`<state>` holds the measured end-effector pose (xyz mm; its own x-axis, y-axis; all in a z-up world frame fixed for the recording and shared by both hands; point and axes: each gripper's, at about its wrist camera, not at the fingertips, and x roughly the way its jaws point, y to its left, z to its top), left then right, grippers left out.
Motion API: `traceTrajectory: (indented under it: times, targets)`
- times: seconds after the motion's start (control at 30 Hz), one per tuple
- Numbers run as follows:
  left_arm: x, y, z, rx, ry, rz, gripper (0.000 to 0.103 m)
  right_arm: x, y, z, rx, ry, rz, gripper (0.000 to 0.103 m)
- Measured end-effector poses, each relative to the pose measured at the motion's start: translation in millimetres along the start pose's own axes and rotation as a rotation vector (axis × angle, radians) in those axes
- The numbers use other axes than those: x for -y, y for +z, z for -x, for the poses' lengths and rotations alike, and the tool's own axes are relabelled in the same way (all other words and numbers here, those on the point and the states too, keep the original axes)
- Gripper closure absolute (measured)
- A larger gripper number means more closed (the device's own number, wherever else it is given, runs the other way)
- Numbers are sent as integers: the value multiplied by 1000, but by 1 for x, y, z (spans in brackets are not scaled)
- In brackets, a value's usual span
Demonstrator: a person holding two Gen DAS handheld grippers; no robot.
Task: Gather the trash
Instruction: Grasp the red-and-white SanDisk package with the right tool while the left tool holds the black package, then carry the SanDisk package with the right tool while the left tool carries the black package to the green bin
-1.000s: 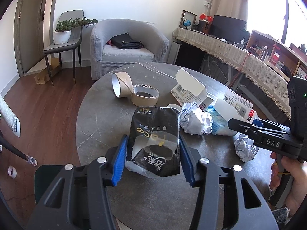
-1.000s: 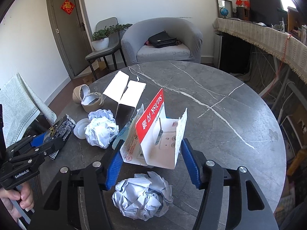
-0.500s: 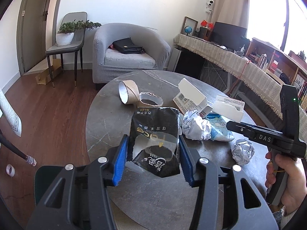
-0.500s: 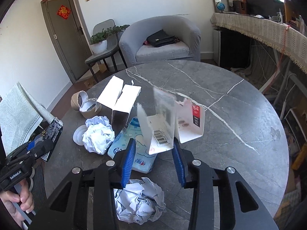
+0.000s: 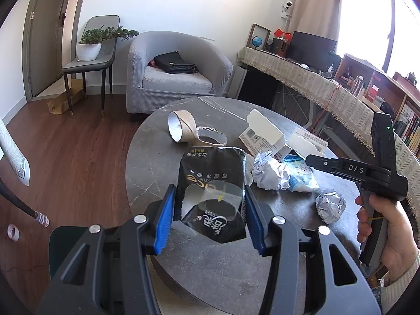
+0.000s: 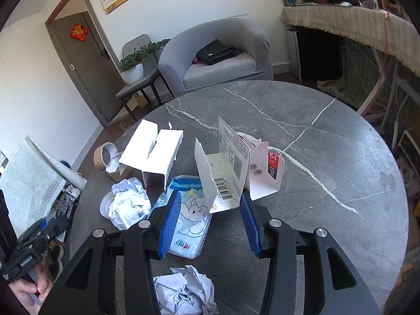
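Grey armchair (image 5: 173,71), black bag (image 5: 174,63)

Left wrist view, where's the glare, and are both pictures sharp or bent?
Left wrist view: the bright window at upper right is blown out white. Both views: sharp, but fisheye-bent, so the round grey marble table and the walls curve, with dark corners.

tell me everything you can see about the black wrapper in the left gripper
The black wrapper is a glossy, crumpled plastic pack with white and gold print and a clear window torn open in front. It stands upright above the grey table, pinched at its sides between the left gripper's blue pads.
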<state>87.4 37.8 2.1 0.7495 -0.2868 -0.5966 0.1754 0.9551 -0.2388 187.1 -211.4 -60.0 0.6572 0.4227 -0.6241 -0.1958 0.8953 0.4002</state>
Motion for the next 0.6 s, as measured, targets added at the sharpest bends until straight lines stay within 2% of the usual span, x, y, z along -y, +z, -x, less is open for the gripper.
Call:
traceTrajectory:
  times: [0.1,0.2,0.27,0.6]
  targets:
    - [0,0,1,0,-5,-3,51,18,1,-5,-5,83,-130,61]
    - [-1,0,3,-1,-10,-9,51,35,0,-12,-4,138,-242,75]
    - [-1,-1,3,-3,-12,-14,51,41,-1,-14,2,161,-281,79]
    - [-9,-2,12,24,-6,-2,51,23,9,-1,63,118,-203,79]
